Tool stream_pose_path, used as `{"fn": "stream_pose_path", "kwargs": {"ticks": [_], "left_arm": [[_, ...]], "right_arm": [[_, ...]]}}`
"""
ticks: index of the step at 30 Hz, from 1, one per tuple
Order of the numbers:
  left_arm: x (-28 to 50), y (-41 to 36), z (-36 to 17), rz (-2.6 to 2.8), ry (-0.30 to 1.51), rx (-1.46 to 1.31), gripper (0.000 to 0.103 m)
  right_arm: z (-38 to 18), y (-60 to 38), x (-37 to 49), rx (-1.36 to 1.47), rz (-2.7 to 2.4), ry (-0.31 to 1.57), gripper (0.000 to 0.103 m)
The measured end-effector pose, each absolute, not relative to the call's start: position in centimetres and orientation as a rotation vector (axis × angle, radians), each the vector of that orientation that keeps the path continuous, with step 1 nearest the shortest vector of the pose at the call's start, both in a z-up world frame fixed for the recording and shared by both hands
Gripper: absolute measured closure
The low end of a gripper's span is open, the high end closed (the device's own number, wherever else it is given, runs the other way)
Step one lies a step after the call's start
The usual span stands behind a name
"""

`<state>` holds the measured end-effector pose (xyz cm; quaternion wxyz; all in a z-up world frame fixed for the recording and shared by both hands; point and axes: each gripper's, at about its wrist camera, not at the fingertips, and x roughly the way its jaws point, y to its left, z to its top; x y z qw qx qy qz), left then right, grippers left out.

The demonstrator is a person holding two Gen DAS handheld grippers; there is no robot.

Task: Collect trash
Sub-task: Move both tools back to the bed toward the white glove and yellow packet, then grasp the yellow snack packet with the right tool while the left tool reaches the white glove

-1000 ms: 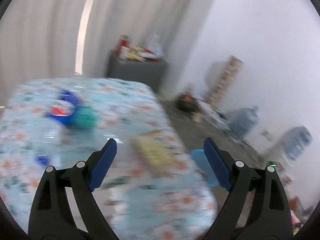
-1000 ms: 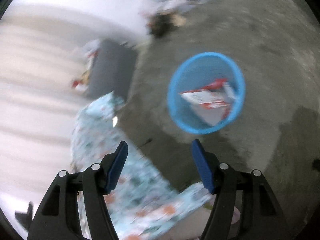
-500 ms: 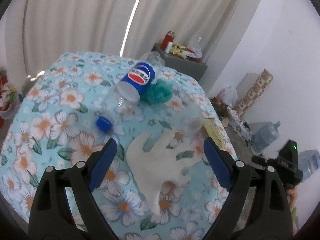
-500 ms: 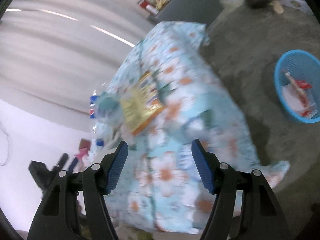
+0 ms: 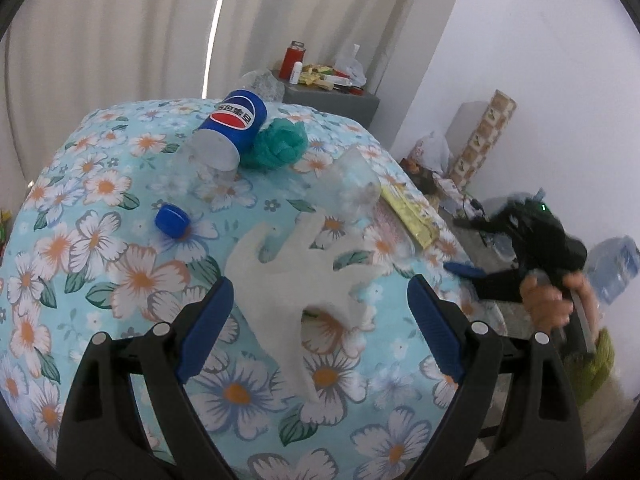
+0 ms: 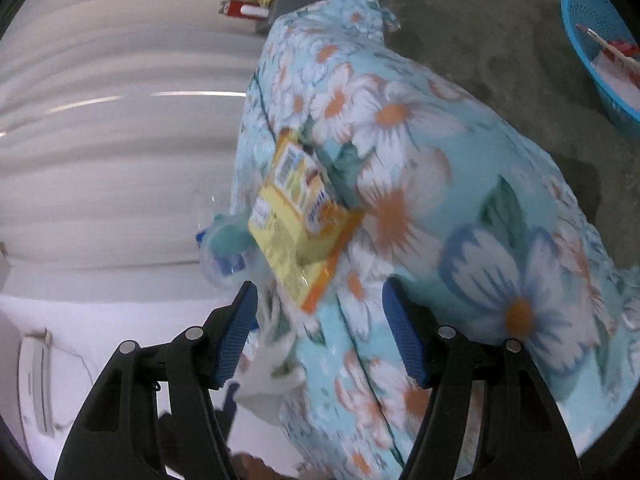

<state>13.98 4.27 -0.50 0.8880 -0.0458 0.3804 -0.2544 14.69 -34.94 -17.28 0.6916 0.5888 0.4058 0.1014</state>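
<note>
Right wrist view blurred; blue mesh plastic basket (image 6: 600, 40) cut off at frame edge. White rubber glove (image 5: 304, 280) lies flat on floral blue tablecloth (image 5: 100, 240), long axis near-to-far, fingers pointing away. Left gripper (image 5: 320, 328) jaws wide, straddling glove, contact unclear. Right gripper (image 6: 320, 336) partly open, empty, near yellow flat snack packet (image 6: 296, 224).

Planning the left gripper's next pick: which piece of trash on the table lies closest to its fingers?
The white glove, spread flat between the open left gripper fingers. The blue cap, Pepsi bottle and yellow packet lie farther off.
</note>
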Motion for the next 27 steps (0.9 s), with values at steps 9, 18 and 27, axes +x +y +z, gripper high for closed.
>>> {"fn": "stream_pose_path", "kwargs": {"ticks": [9,18,27], "left_arm": [[13.9,5.2,-0.9,-0.53,0.79,-0.088,0.019],[14.0,6.4,-1.2,-0.519,0.793,-0.108,0.019],[14.0,6.8,-1.3,-0.515,0.792,-0.125,0.019]], "right_arm": [[-17.1,-34.3,16.5,1.282,0.135,0.915,0.052],[-16.1,-35.9,15.2,1.284,0.099,0.877,0.052],[-15.6,-35.1,17.2,1.188,0.132,0.921,0.073]]}}
